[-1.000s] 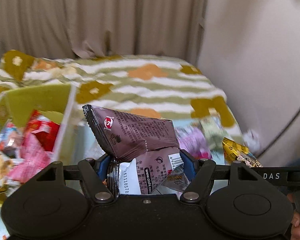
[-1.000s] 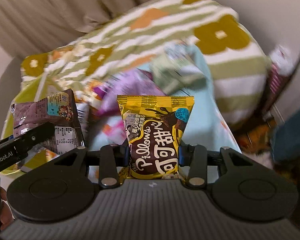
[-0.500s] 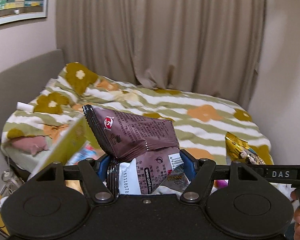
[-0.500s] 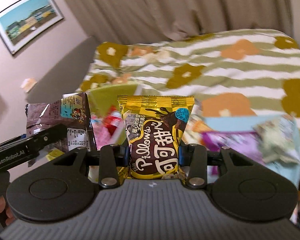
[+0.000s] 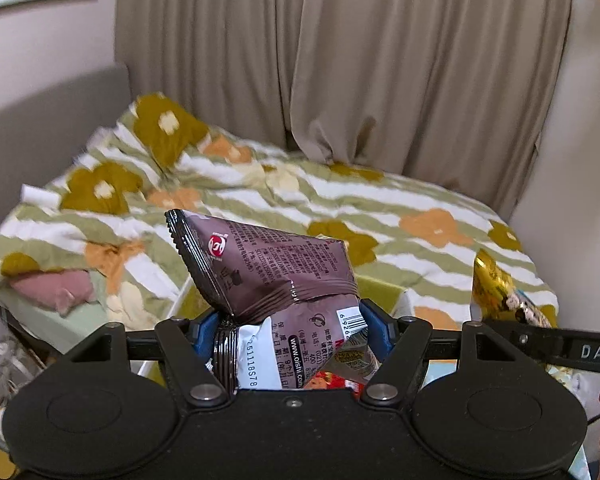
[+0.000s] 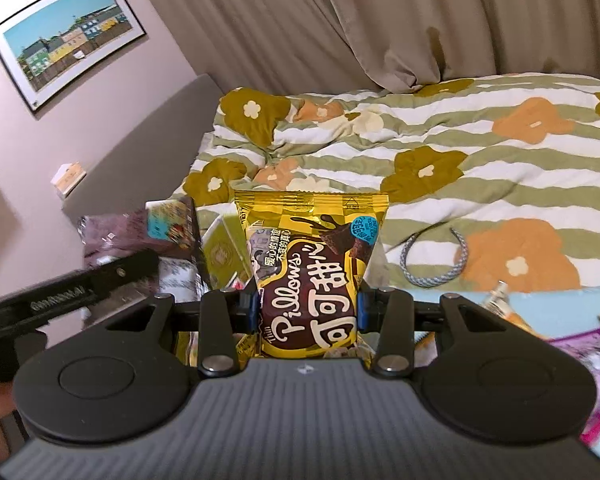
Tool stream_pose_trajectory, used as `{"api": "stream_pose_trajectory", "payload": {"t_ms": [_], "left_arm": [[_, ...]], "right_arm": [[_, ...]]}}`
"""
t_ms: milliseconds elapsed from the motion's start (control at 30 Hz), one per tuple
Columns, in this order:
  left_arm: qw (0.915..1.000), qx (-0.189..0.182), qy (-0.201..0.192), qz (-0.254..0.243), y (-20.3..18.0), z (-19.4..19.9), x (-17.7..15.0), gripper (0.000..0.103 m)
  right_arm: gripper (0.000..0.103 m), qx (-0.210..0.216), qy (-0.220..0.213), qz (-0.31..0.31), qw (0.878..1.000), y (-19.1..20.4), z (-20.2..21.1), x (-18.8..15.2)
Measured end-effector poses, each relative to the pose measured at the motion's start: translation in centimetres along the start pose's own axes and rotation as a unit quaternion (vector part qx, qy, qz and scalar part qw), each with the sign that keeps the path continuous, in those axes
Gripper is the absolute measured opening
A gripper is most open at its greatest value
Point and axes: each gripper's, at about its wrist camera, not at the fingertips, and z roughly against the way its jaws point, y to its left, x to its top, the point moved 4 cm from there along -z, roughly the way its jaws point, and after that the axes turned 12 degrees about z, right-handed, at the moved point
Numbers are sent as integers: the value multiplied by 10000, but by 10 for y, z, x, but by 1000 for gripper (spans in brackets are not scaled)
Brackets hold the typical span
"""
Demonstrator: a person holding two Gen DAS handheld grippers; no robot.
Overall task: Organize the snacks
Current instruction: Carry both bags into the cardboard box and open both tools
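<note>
Two snack packets are held, one in each hand-held gripper. A crinkled brown foil snack packet [image 5: 272, 268] with printed text and a barcode is clamped between the blue pads of the left hand-held gripper [image 5: 294, 330], its top tilted to the left above the bed [image 5: 380, 200]. An upright yellow-and-brown "Pillows" foil snack packet [image 6: 312, 272] is pinched at its lower half by the right hand-held gripper [image 6: 308, 312]. Both are raised over one bed covered by a green-and-white striped quilt with flower patches. One blue-and-white braided hair band [image 6: 436, 260] is seen lying on the quilt. A light-blue sheet [image 6: 556, 312] with a purple packet [image 6: 592, 364] on it is seen at the lower right. One framed picture [image 6: 68, 36] is hung on the wall.
</note>
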Motion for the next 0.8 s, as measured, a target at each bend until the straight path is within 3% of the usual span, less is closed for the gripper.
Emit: {"api": "stream_pose_trajectory", "payload": {"t_ms": [233,333,400,800], "left_arm": [[9952,-542,810,84,26,-66,10,75],[9919,-665,1081,97,33,-86,8,89],[9917,-636,1116,26,37,-89,6,98],[9923,-672,866,-576,53,-62,-2,101]], "right_arm": [[56,-359,185,-319,9987,12,-50,9],[56,-564,285,-482,9968,13,-69,9],[56,-678,329,-582,9955,14,-78,7],[57,-1094,493,-714,9902,28,-97,4]]}}
